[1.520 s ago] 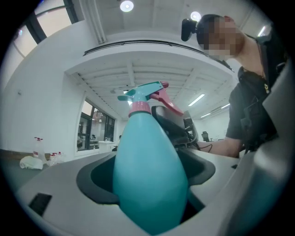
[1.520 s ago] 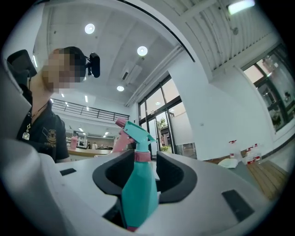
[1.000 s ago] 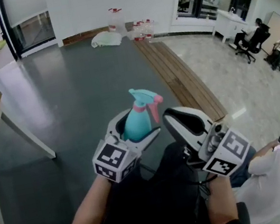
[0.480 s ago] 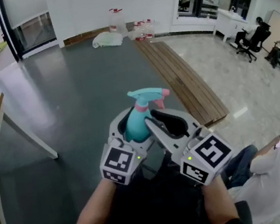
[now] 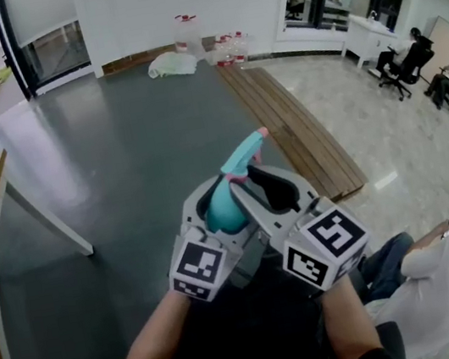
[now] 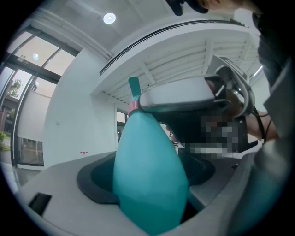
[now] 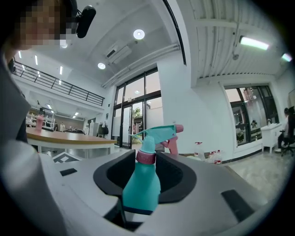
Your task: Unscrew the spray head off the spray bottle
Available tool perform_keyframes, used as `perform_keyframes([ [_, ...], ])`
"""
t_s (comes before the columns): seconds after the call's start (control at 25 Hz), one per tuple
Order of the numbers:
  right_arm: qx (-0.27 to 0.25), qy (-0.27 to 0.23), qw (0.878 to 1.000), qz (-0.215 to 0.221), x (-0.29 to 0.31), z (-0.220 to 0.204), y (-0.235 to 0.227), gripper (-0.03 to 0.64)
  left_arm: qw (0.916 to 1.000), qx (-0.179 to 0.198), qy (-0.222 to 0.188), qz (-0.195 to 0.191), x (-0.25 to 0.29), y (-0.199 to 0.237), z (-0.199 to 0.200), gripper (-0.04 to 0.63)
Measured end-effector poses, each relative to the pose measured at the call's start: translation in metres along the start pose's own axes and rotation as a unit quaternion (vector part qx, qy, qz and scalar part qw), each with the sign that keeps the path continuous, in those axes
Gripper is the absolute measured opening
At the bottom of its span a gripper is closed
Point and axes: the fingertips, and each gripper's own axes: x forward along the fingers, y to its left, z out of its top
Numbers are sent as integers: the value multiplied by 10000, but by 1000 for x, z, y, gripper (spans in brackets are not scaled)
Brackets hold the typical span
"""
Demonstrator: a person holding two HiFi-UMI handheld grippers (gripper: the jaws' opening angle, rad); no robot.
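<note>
Above the dark floor (image 5: pixel 113 134) and the seated person's lap (image 5: pixel 252 333), with no tabletop beneath it, a teal spray bottle (image 6: pixel 150 175) is held in mid-air. The left gripper (image 5: pixel 215 209) is clenched on its rounded body. The right gripper (image 7: pixel 146 160) comes in from the right. Its jaws have just been opening and now stand slack on either side of the bottle's neck, with no firm press to be seen. The greatest hazard looks to be a drop: the body tapers and appears smooth, so a hard twist at the top could roll it in the left gripper's hold or work it loose toward the floor. Next is a misplaced bite. The spray head (image 5: pixel 244 152) pokes out just past the right jaw tips, and closing on its pink trigger (image 7: pixel 174 144) rather than the pink collar (image 7: pixel 146 156) might squeeze out spray or strain the nozzle without turning the thread. Smallest, if the collar does come free, any liquid inside, which cannot be made out through the opaque plastic, could spill onto the lap should the bottle tilt.
</note>
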Motion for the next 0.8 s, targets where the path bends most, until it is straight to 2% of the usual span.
perform_keyframes([
  [0.2, 72, -42, 9996, 273, -5, 2, 0, 131, 9999, 40, 31, -154, 0, -7, 3, 413],
  [0.4, 233, -132, 9967, 761, -10, 5, 1, 143, 9978, 99, -22, -652, -4, -14, 6, 413],
  [0.52, 302, -218, 9928, 1136, -12, 5, 3, 141, 9955, -19, -62, -945, -7, -18, 9, 413],
  [0.8, 507, -459, 9726, 2223, -28, 7, 11, 143, 9784, -31, -306, -2043, -18, -41, 11, 413],
])
